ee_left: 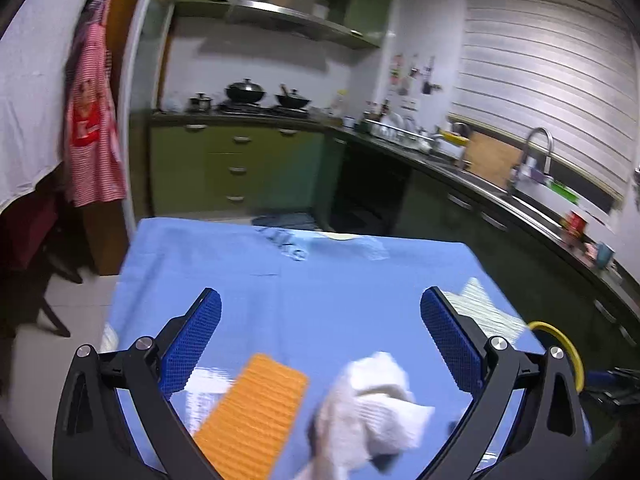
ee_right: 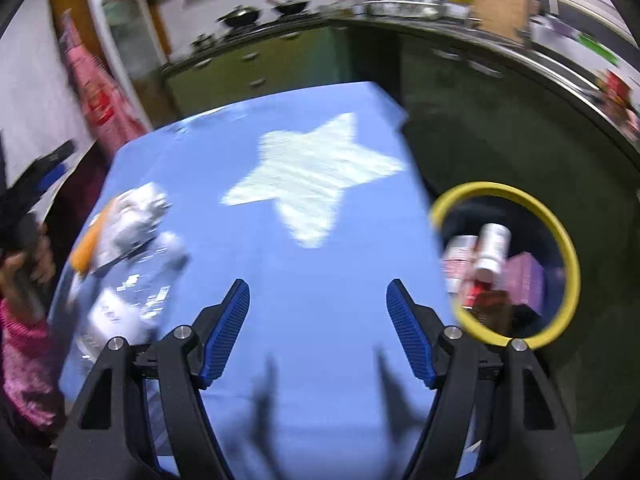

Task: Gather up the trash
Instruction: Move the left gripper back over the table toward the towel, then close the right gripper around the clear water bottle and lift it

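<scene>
The blue-covered table point(ee_left: 340, 280) is taken as the landmark. The left gripper point(ee_left: 320, 332) is held over its near part with the jaws spread wide and nothing between the pads. Below and nearer than its fingertips, on the cloth, an orange ridged sponge point(ee_left: 252, 412) is seen lying, with a crumpled white tissue point(ee_left: 372, 404) just to its right; neither is touched by the fingers. Flattened clear plastic wrapping point(ee_left: 208, 396) is noted under the sponge's left edge.

The right gripper point(ee_right: 318, 328) is held over the table's near edge, jaws partly open and empty. The same trash heap point(ee_right: 128, 248) is observed at the table's left side, well left of its fingertips. A pale star shape point(ee_right: 316, 176) is seen on the cloth ahead. Beyond the table's right edge, a yellow-rimmed bin point(ee_right: 560, 236) is seen, containing a white bottle point(ee_right: 492, 248) and cartons. Both views are blurred.
</scene>
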